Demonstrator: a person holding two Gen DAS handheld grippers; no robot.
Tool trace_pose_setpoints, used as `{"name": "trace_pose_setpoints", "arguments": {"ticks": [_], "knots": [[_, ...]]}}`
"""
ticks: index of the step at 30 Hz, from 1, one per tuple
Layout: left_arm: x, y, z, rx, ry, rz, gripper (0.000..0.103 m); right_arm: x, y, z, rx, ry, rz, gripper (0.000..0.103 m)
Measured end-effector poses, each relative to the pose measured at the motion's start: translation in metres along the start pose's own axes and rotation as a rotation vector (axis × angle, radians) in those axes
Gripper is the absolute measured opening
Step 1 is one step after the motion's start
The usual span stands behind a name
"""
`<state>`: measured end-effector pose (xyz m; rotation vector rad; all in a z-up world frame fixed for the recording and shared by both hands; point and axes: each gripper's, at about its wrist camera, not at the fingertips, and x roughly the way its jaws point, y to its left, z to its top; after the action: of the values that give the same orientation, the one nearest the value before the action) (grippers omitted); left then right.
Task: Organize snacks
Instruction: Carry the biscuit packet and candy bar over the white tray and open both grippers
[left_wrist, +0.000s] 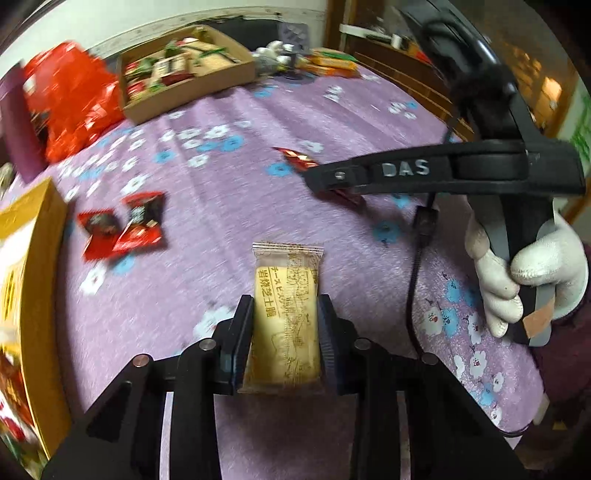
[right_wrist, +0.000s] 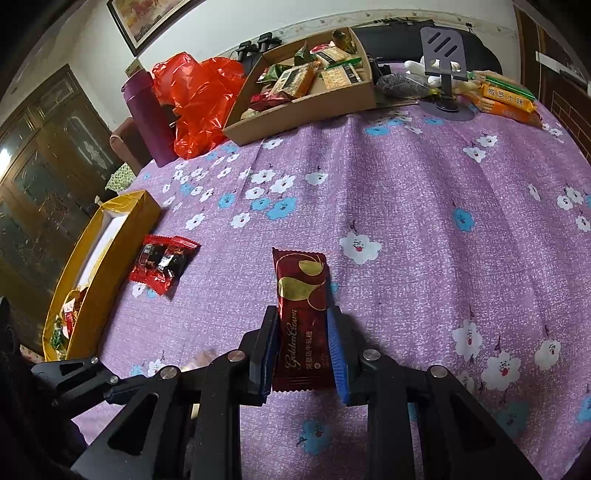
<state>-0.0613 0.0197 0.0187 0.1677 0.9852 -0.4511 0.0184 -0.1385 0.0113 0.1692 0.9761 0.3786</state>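
My left gripper (left_wrist: 286, 306) is shut on a pale yellow biscuit packet (left_wrist: 286, 317) and holds it above the purple flowered tablecloth (left_wrist: 229, 206). My right gripper (right_wrist: 302, 317) is shut on a dark red Golden Crown candy bar (right_wrist: 301, 314); in the left wrist view it shows as the black tool (left_wrist: 406, 171) at the right, with the red wrapper (left_wrist: 299, 158) at its tip. Two red and black snack packets (left_wrist: 123, 225) lie on the cloth at the left and show in the right wrist view (right_wrist: 162, 264) too.
A yellow box (right_wrist: 110, 258) with snacks inside stands at the left edge. A cardboard tray (right_wrist: 306, 107) full of snacks stands at the back, with a red plastic bag (right_wrist: 199, 99), a purple bottle (right_wrist: 147, 114), a phone stand (right_wrist: 443, 55) and orange packets (right_wrist: 506, 99) nearby.
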Motion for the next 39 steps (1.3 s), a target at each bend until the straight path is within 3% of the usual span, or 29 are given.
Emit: {"name": "trace_pose_setpoints", "arguments": {"ticks": [11, 20, 30, 39], "knots": [[-0.074, 0.067, -0.032, -0.242, -0.181, 0.004, 0.031, -0.019, 0.023, -0.007, -0.047, -0.124, 0.086, 0.027], [-0.137, 0.144, -0.072, -0.383, -0.277, 0.134, 0.031, -0.029, 0.057, -0.007, -0.055, -0.127, 0.137, 0.026], [-0.159, 0.204, -0.092, -0.448, -0.299, 0.227, 0.031, -0.015, 0.163, 0.000, -0.204, -0.070, 0.202, 0.026], [-0.152, 0.244, -0.098, -0.497, -0.286, 0.234, 0.032, 0.033, 0.253, 0.005, -0.307, 0.040, 0.245, 0.026]]}}
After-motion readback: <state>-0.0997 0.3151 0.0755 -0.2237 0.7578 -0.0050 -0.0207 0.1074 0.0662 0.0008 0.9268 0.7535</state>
